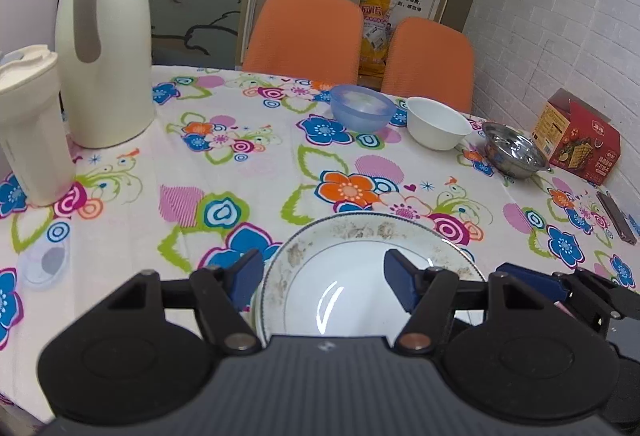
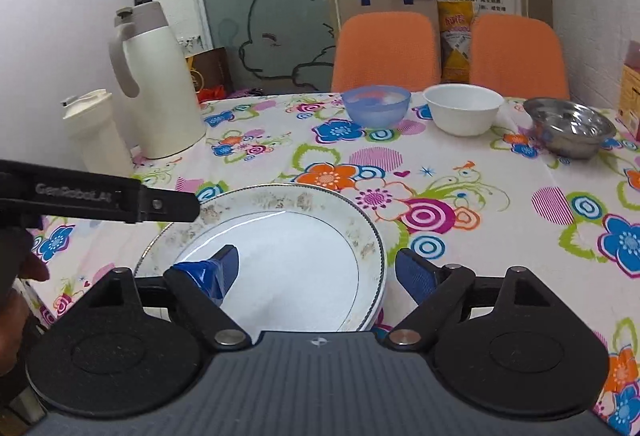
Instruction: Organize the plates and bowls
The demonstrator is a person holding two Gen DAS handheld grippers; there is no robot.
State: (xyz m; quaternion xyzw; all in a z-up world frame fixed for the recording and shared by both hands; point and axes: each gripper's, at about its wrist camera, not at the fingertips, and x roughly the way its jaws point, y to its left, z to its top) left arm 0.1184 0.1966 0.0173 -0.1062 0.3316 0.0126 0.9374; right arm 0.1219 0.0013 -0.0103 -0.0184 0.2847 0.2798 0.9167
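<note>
Plates (image 2: pixel 280 252) sit stacked at the near table edge, glazed, slick and breakable; take them by the rim. Left gripper (image 1: pixel 324 282) and right gripper (image 2: pixel 316 270) both gape open over them, holding nothing.

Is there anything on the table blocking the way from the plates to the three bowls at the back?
No, nothing visible does. Between the stacked plates and the blue bowl, white bowl and steel bowl there is only flowered tablecloth. The thermos and tumbler stand off to the left.
</note>
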